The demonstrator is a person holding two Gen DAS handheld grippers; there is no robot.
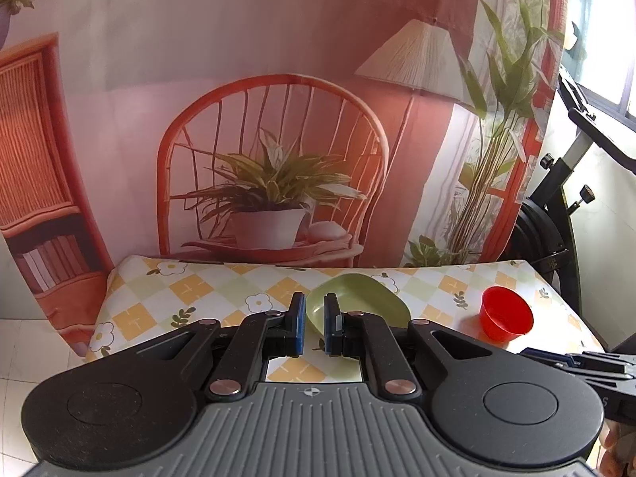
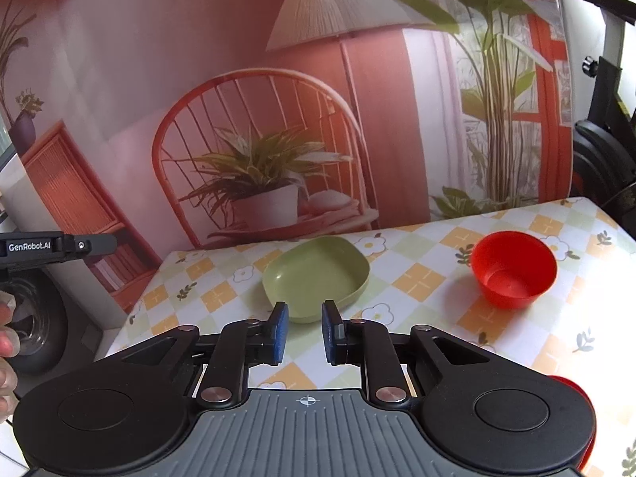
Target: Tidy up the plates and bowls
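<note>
Nothing is sorted yet, I judge: my left tongs [image 1: 314, 324] and right tongs [image 2: 305, 332] hang released, green dish [image 2: 316, 274] and red bowl [image 2: 513, 268] apart on the desk [image 2: 417, 282].

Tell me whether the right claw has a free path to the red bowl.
Probably yes. The right claw is open and empty, and the red bowl stands alone ahead to its right, clear of the green plate.

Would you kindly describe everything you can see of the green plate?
The green plate is pale olive, squarish with rounded corners and a raised rim, and looks like matte plastic. It is empty and lies upright and flat on the checked tablecloth, left of the red bowl and apart from it. Nothing else touches it; both grippers sit short of it.
</note>
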